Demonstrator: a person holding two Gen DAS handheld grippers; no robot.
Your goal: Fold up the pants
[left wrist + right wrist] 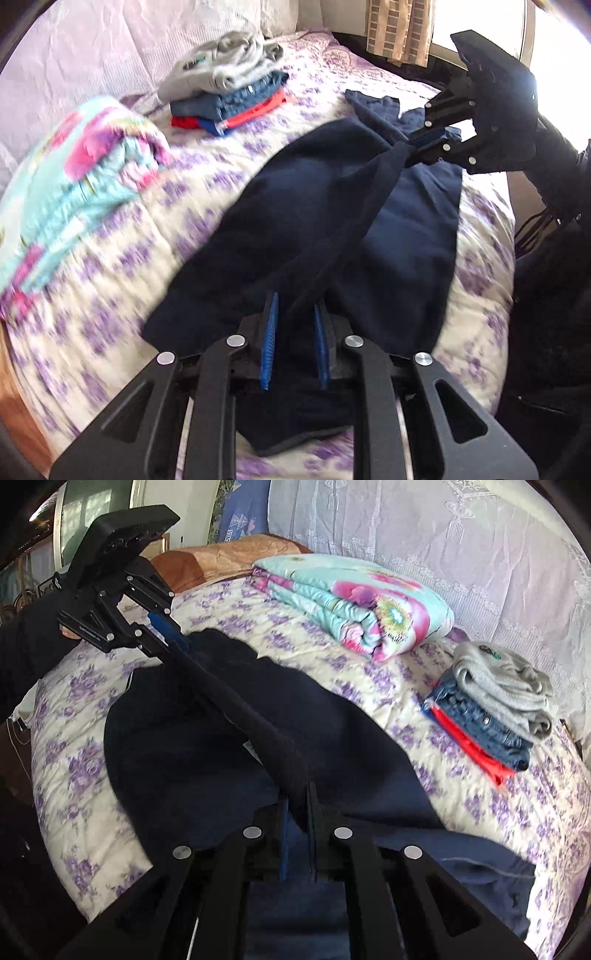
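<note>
My left claw [295, 314] and right claw [297, 801] each pinch an edge of the navy pants [295, 206], stretched taut between them over the bed [129, 258], clothes stack [491, 716] beyond.

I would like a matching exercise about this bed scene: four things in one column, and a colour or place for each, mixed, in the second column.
Things:
1. pants
2. folded quilt
3. grey garment
4. bedspread

Descriptions:
A. turquoise with pink flowers
B. on top of the stack of folded clothes
C. dark navy, pinched by both hand-held grippers
D. cream with purple flowers

Pairs: 1-C, 2-A, 3-B, 4-D
</note>
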